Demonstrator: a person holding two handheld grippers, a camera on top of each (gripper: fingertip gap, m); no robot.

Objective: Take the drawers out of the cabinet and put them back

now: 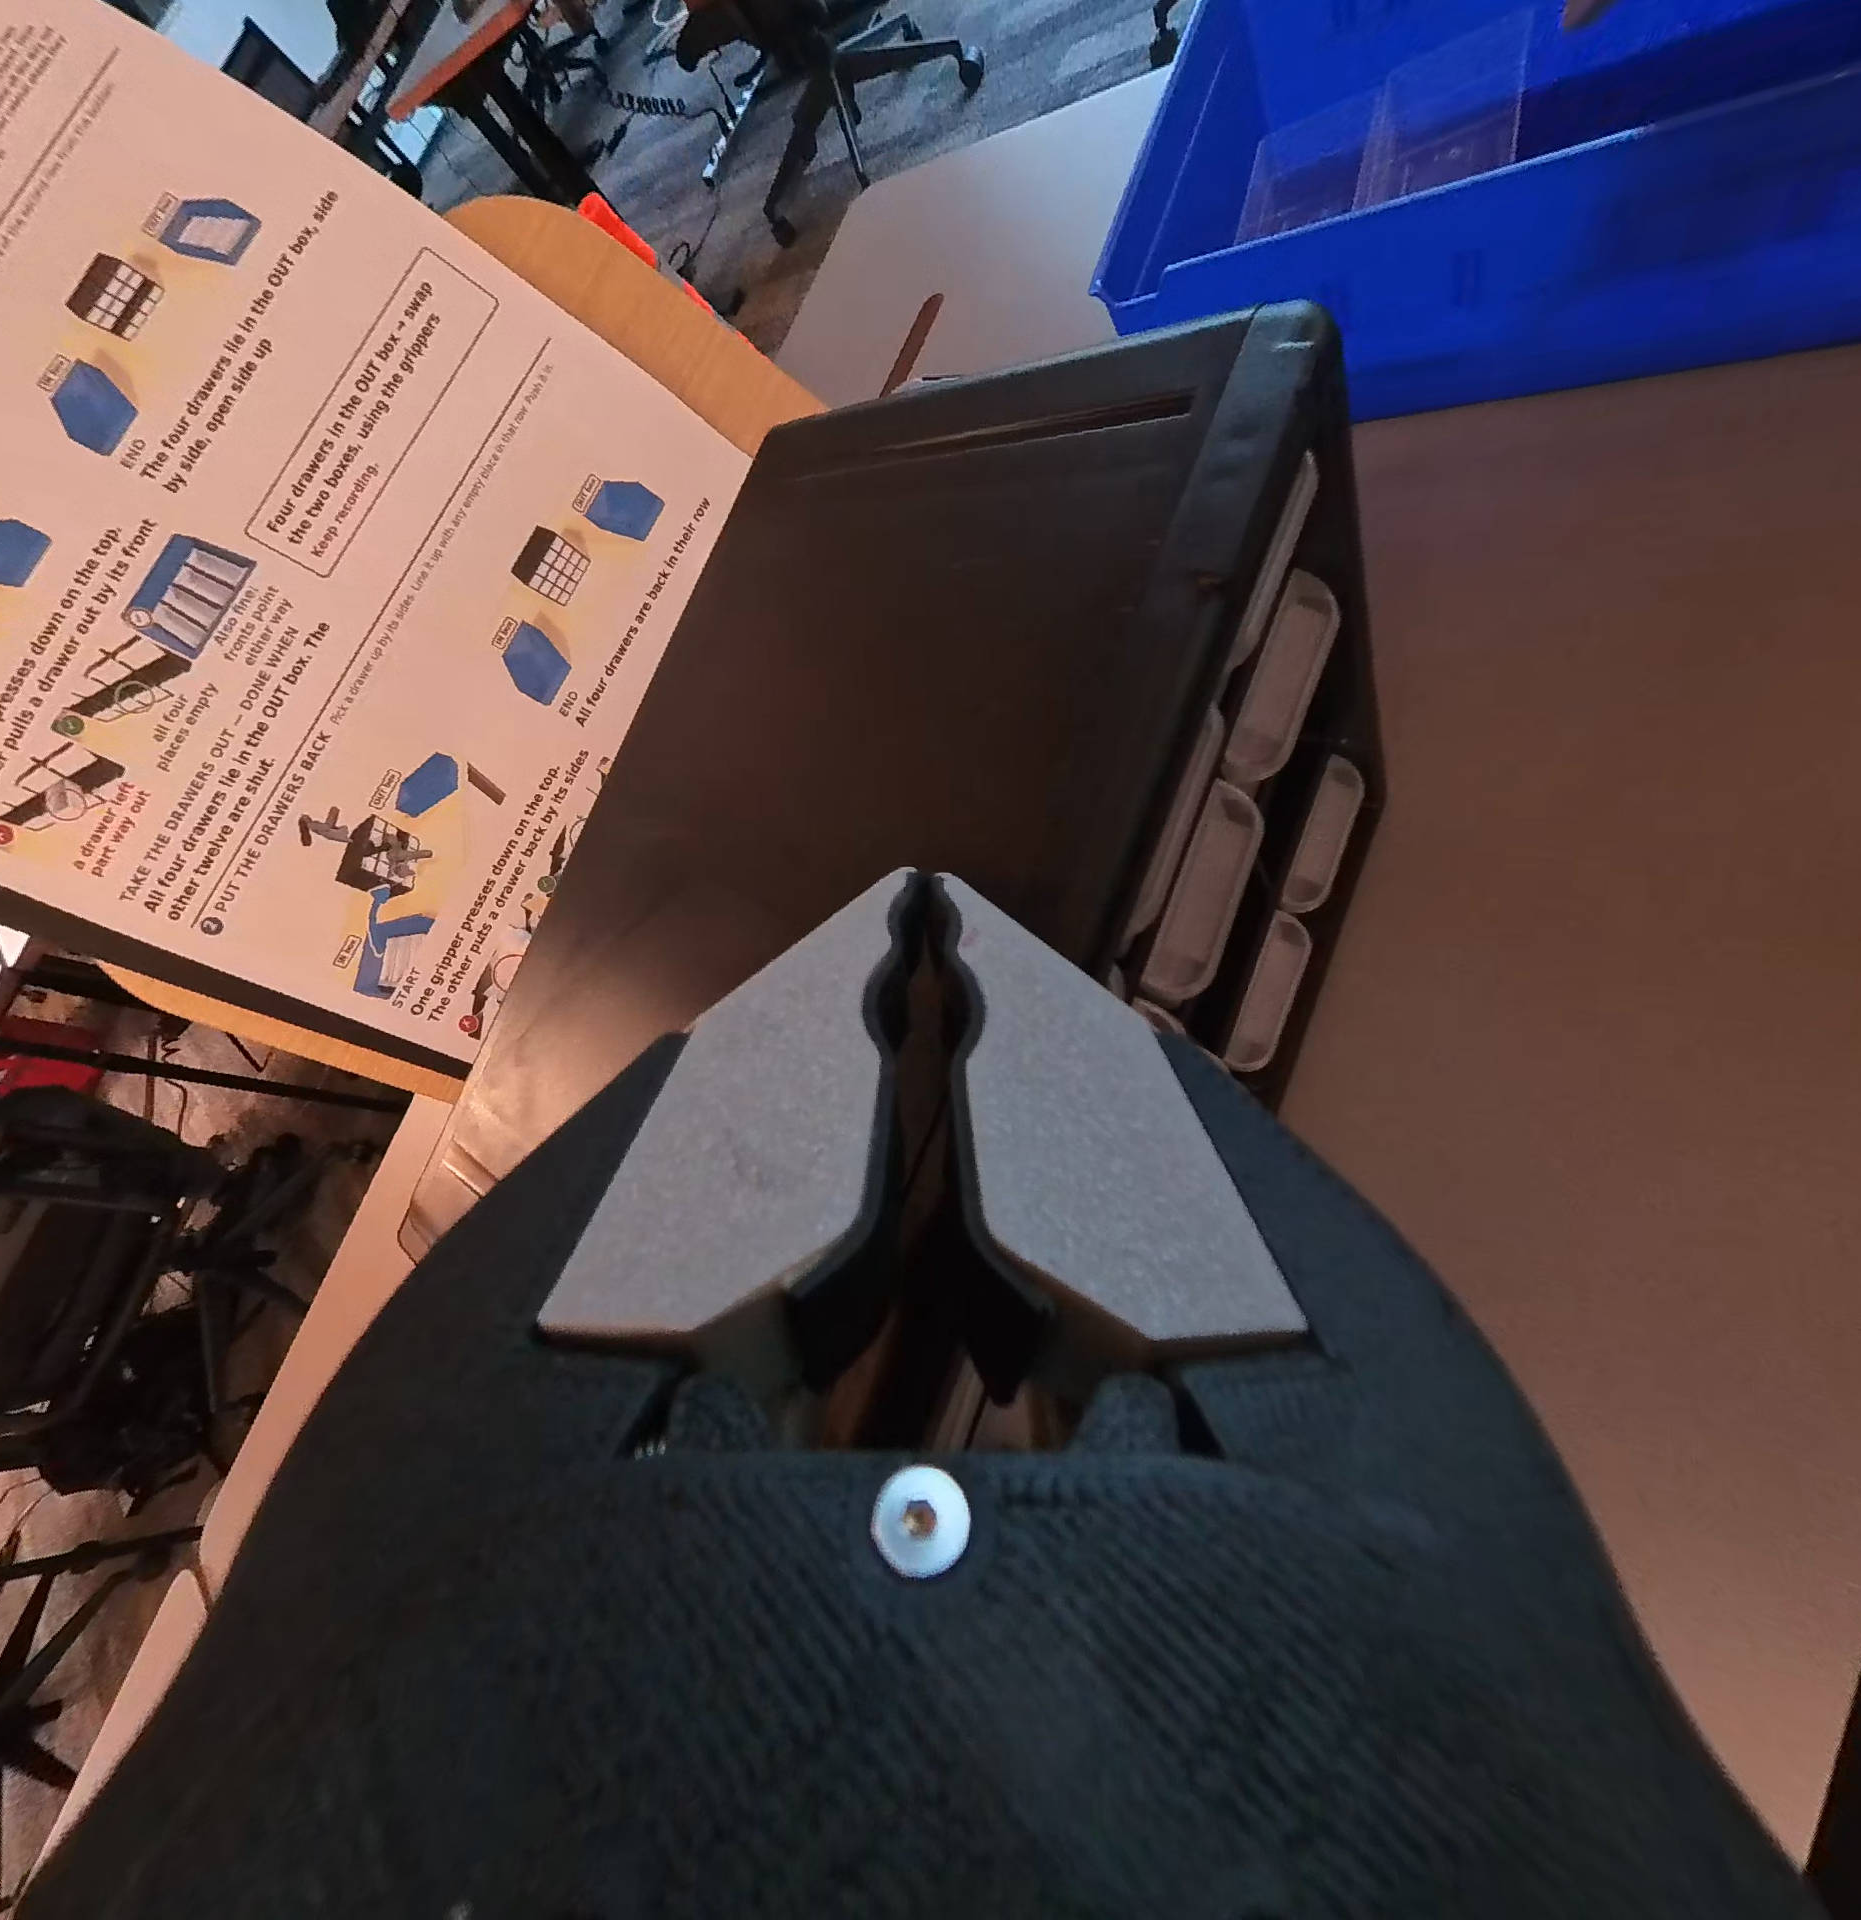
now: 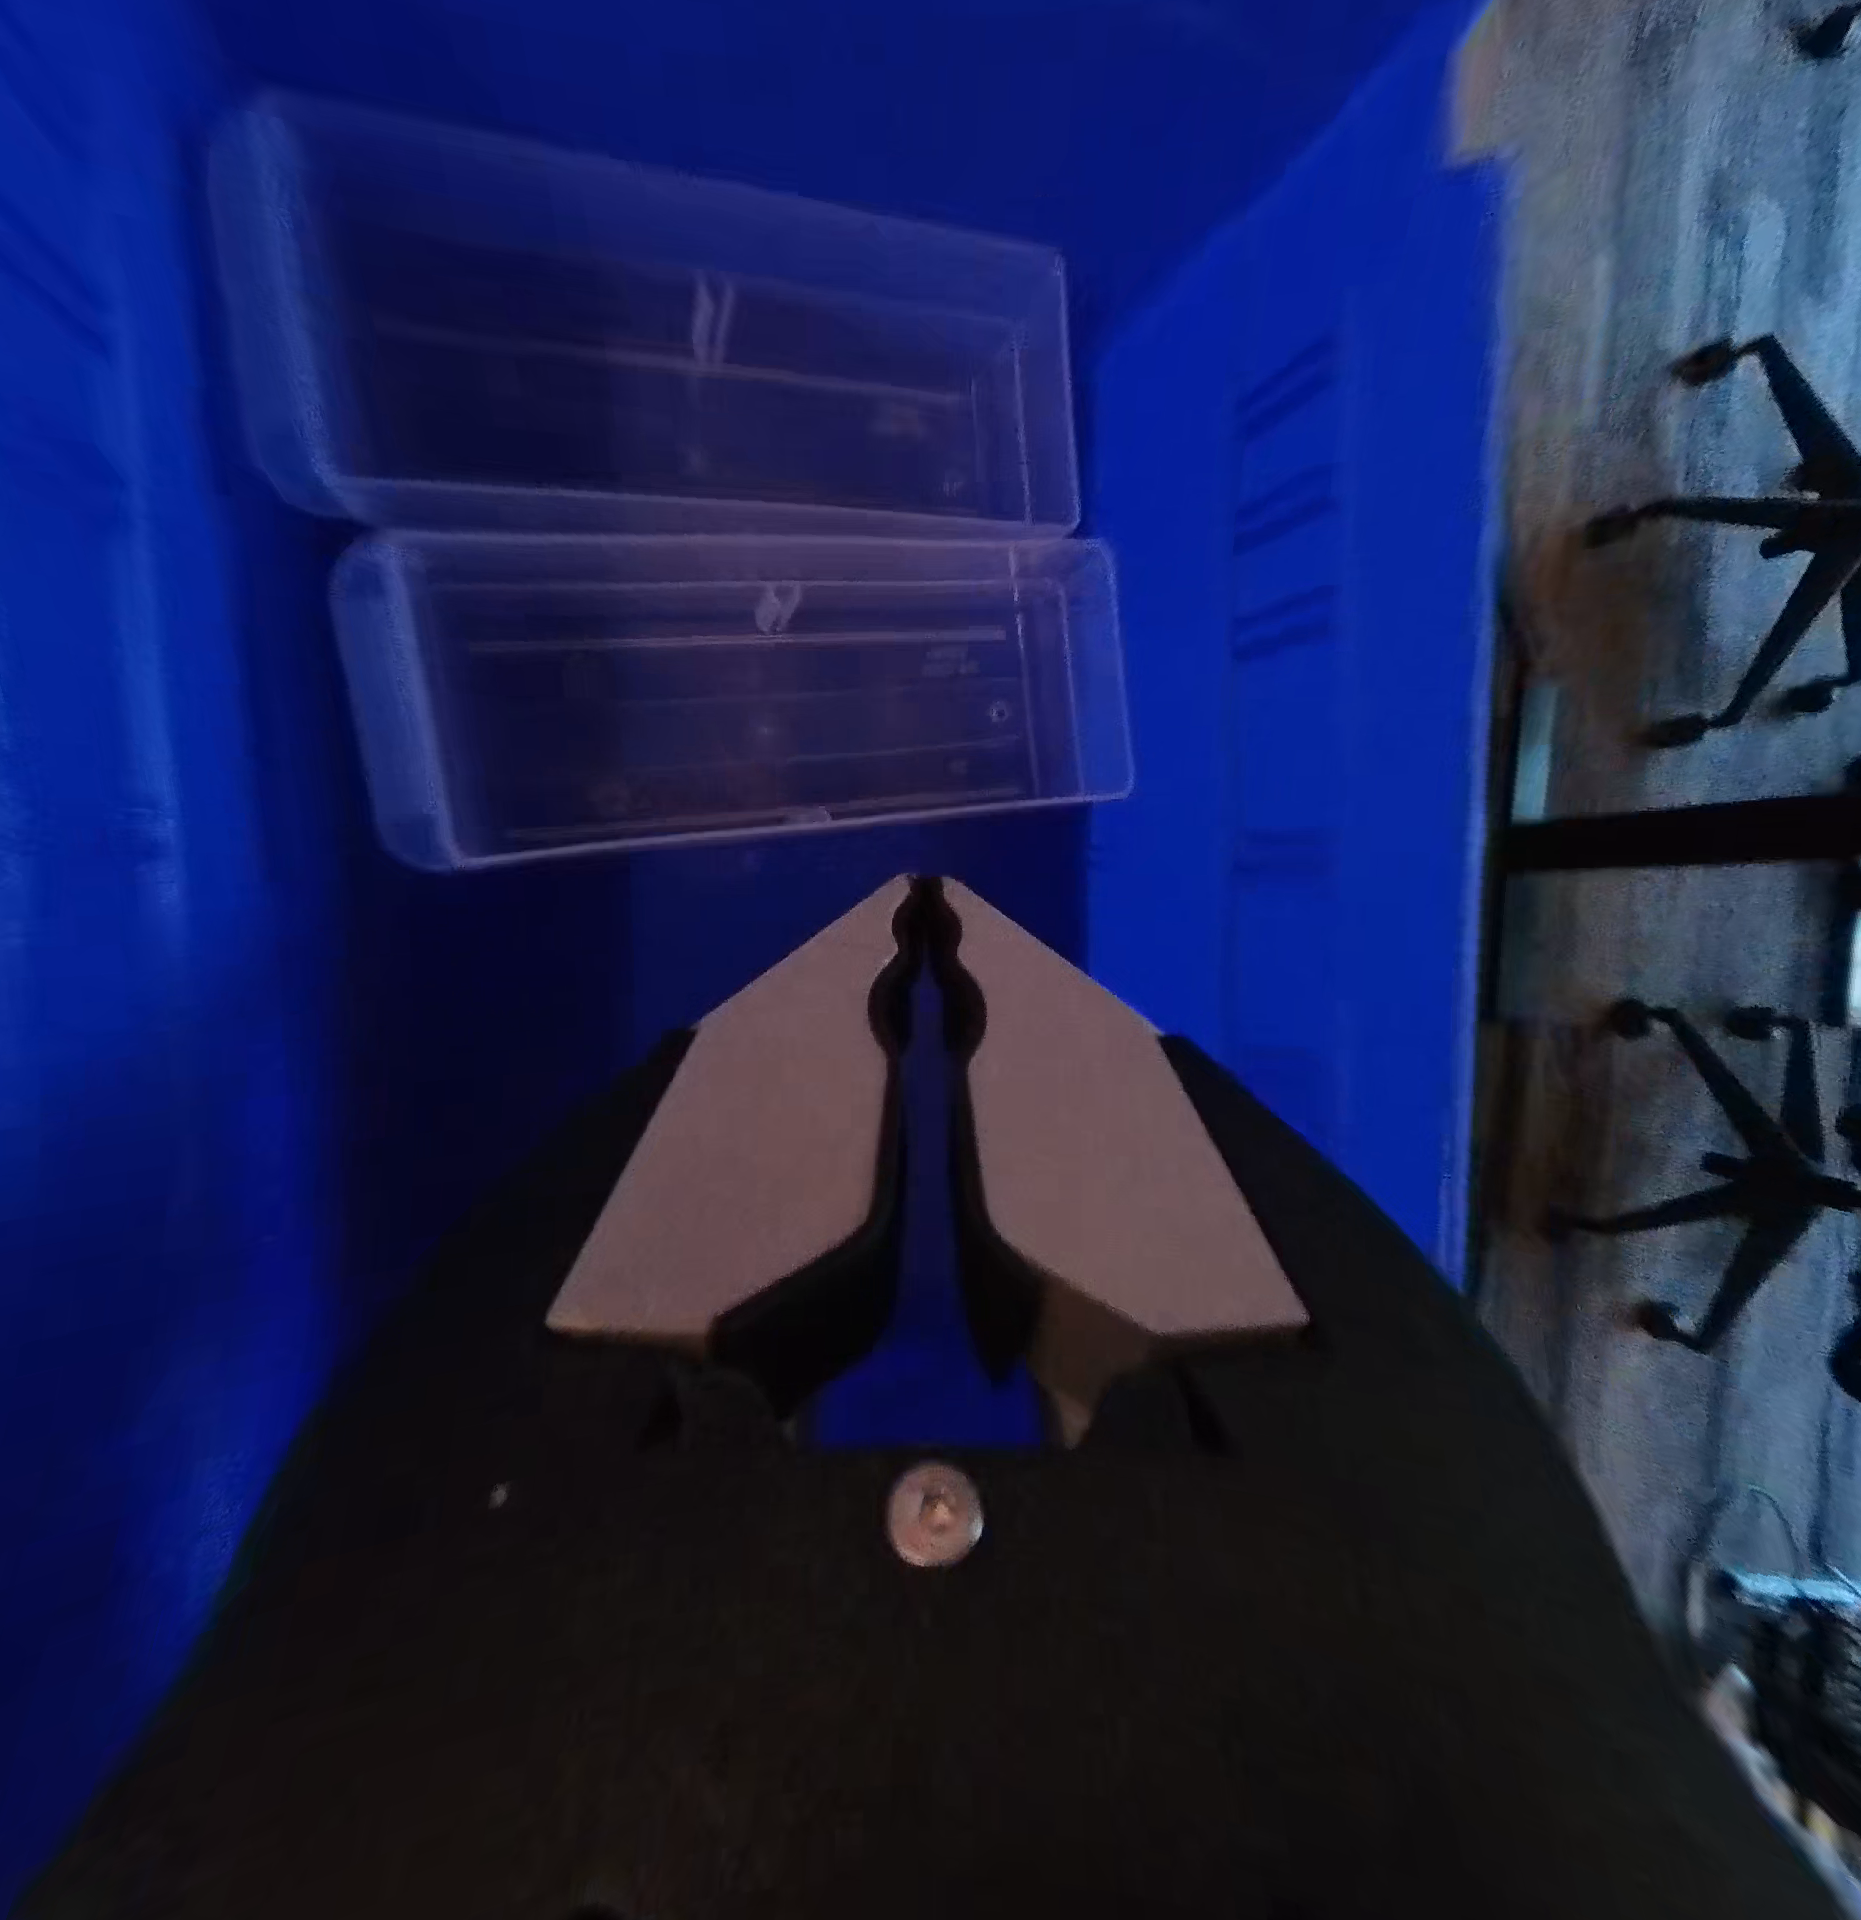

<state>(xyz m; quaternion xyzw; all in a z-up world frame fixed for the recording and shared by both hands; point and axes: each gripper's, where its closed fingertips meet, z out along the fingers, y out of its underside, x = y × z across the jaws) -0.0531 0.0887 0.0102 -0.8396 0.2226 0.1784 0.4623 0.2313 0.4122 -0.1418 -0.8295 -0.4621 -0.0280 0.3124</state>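
The left tongs (image 1: 924,883), grey-faced fingers on a black body, have their tips pressed together with nothing between them, and they lie over the flat top of the black plastic drawer cabinet (image 1: 957,644); whether they touch that top cannot be told. The cabinet stands on the brown surface (image 1: 1632,935), and its front, turned to the right in the left wrist view, shows several pale translucent drawers in their slots (image 1: 1281,681), seated to the right of the tongs' tips. Just beyond the cabinet sits a blue plastic box (image 1: 1528,260) with clear drawers faintly visible inside it. A printed instruction sheet with small pictures (image 1: 313,582) lies to the left of the cabinet. The right tongs (image 2: 924,883) are likewise closed tip to tip and empty, pointing into the blue plastic box (image 2: 1269,623). Inside it lie two clear plastic drawers side by side, open side towards the camera: the nearer drawer (image 2: 739,707) sits just ahead of the tips without touching them, and the farther drawer (image 2: 645,322) lies against it beyond. This view is somewhat blurred.
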